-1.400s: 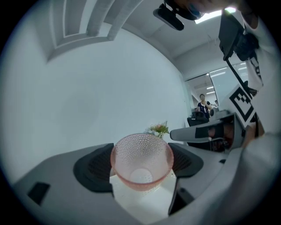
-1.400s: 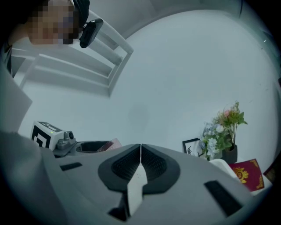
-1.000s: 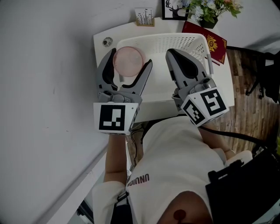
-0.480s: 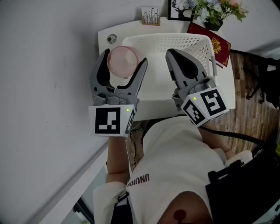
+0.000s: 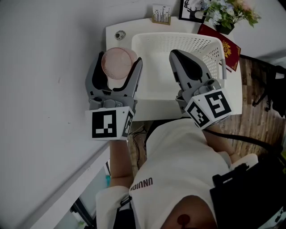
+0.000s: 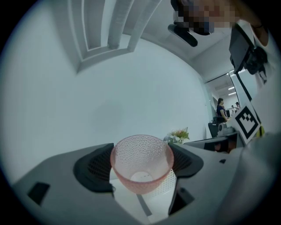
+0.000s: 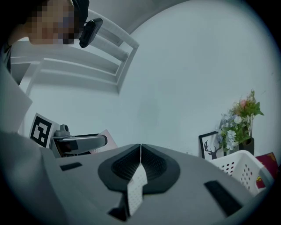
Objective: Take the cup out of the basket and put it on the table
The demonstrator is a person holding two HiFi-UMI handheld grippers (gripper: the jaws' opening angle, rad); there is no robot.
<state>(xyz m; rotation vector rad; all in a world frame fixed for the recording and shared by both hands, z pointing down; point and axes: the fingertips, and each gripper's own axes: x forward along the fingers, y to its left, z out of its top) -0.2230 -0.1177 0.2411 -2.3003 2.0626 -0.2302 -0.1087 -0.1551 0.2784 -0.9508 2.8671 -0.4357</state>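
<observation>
Two hand-held grippers, one cup, one basket. The left hand-held gripper is clamped on the pink cup, one jaw on each side of its wall. The cup stands upright between the jaw tips, mouth up and long axis vertical. It is outside the white basket, over the desk's left strip just beside it. The right hand-held gripper, jaws pressed together and empty, hangs over the basket.

Head view: overhead, steeply down on table and basket. Gripper views: close behind own jaws, low, facing wall. All three share flowers and basket.
</observation>
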